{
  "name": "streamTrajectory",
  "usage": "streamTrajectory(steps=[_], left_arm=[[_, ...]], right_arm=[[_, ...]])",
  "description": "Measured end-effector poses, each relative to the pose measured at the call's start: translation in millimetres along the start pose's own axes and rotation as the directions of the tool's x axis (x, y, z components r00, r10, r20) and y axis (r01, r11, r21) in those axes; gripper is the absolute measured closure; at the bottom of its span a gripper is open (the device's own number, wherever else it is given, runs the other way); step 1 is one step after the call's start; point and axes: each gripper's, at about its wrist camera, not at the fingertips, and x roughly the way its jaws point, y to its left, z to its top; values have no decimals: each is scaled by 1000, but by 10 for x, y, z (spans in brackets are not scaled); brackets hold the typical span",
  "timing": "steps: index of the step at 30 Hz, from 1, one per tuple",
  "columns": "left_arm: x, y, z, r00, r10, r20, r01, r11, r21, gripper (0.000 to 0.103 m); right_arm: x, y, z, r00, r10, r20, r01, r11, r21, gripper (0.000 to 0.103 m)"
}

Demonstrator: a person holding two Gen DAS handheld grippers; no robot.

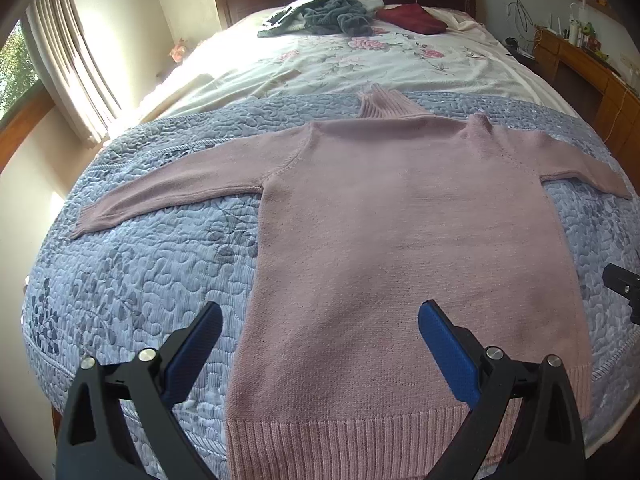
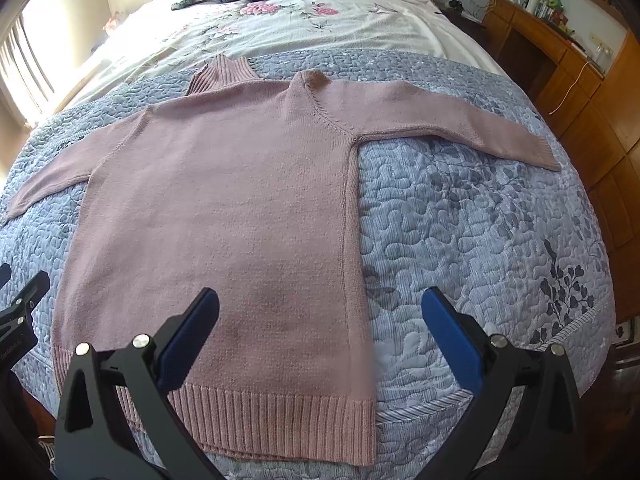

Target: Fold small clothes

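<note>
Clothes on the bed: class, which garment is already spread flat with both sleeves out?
The pink sweater on the blue quilt, nearest both grippers. The grey garment lies crumpled and the dark red one lies in a compact bundle near the headboard.

No text or label can be read anywhere.

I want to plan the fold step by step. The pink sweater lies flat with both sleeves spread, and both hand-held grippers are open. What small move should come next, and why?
Probably bring the right hand-held gripper forward to the right sleeve cuff and close on it. The pink sweater already lies flat on the blue quilt, so folding a sleeve inward seems the natural start.
</note>
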Motion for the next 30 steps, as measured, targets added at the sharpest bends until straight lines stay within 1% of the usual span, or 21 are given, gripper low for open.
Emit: streamTrajectory(steps=[30], left_arm=[[-19,1,-35,1000,21,5,-21,1000,-1,4]], right_arm=[[-2,36,-20,1000,7,0,-7,1000,-1,3]])
